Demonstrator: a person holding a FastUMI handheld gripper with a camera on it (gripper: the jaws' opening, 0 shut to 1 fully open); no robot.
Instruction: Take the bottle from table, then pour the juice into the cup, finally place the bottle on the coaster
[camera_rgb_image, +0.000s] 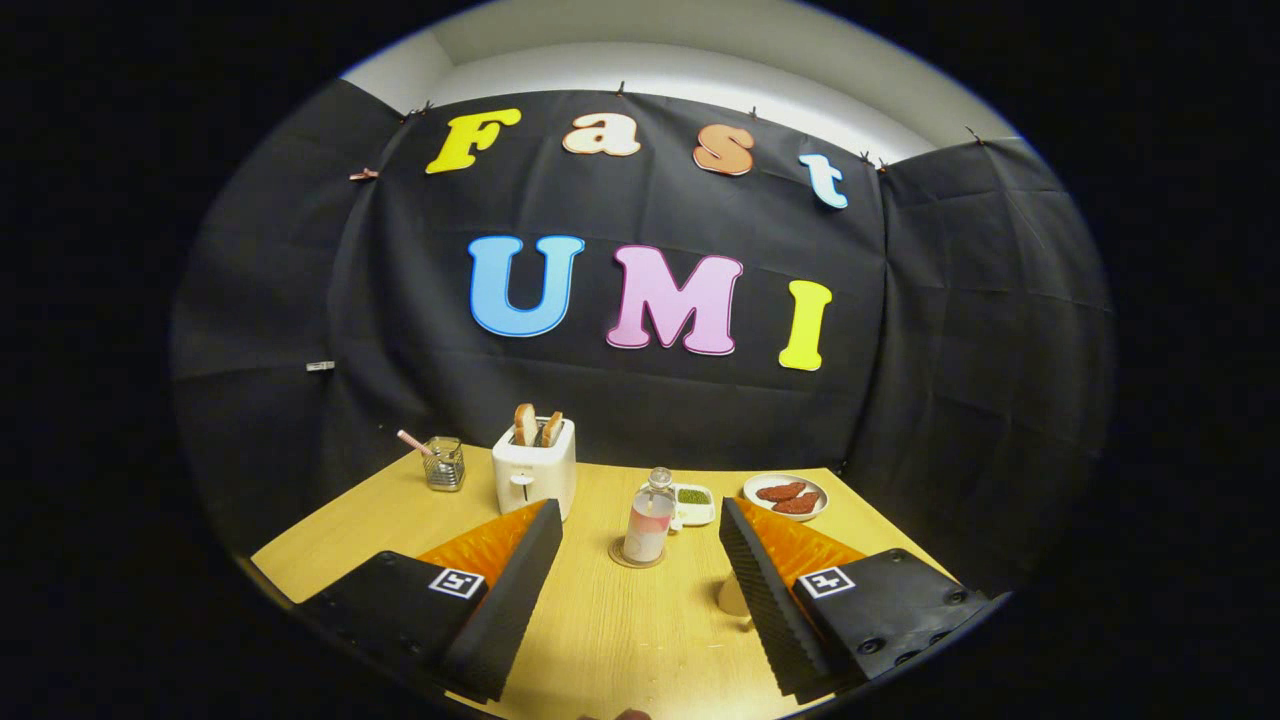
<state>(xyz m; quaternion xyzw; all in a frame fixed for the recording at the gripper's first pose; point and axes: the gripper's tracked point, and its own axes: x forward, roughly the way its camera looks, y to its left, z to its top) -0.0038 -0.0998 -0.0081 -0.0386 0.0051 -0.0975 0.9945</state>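
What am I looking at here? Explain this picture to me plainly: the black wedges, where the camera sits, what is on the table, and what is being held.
The camera rides on a hand-held gripper, a two-finger tool that a person carries, and looks forward along it. The two black wedges with orange backs are its fingers, spread open with nothing between them.

Ahead on the wooden table a bottle of pale pink juice stands upright on a round coaster, beyond the fingertips. A pale cup sits partly hidden behind the right finger. Farther back are a white toaster with two bread slices, a small glass jar, a little white dish of something green, and a plate of reddish food.
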